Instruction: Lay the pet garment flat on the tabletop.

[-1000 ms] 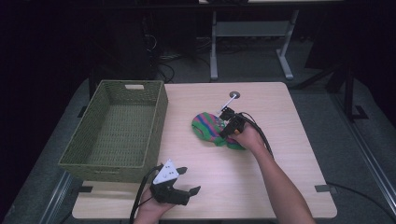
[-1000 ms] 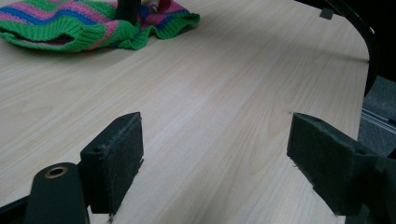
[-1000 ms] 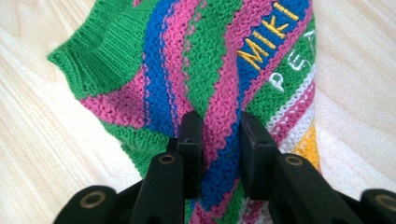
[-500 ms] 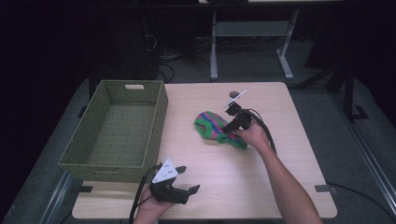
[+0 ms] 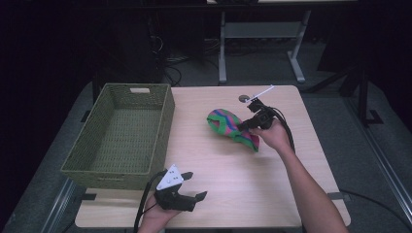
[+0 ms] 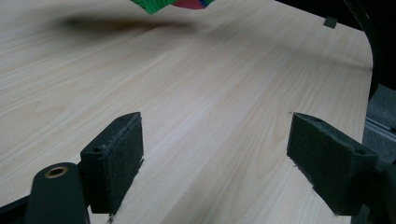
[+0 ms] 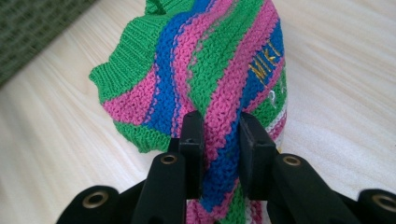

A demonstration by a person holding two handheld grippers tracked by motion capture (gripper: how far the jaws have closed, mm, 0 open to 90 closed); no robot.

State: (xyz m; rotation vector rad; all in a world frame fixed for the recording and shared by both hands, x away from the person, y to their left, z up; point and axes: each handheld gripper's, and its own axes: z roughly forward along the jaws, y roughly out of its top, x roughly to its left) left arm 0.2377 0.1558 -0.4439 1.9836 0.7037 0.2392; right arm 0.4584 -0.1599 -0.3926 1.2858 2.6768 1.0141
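Observation:
A knitted garment striped green, pink and blue [image 5: 229, 125] [image 7: 205, 79] hangs lifted off the light wooden table [image 5: 252, 179], right of centre. My right gripper [image 5: 244, 124] [image 7: 219, 122] is shut on a fold of it, its two black jaws pinching the knit. The garment's lower edge [image 6: 173, 4] shows at the top of the left gripper view. My left gripper [image 5: 193, 193] [image 6: 215, 154] rests low at the table's front edge, open, with bare wood between its fingers [image 6: 116, 154].
A green woven basket [image 5: 97, 160] stands empty on the left side of the table. A small round dark disc [image 5: 243, 98] lies near the table's far edge. Dark floor, cables and a metal stand [image 5: 262, 34] lie beyond the table.
My right gripper has lifted the striped garment and carried it slightly right and toward the person, so it now hangs stretched. The left gripper has stayed in place.

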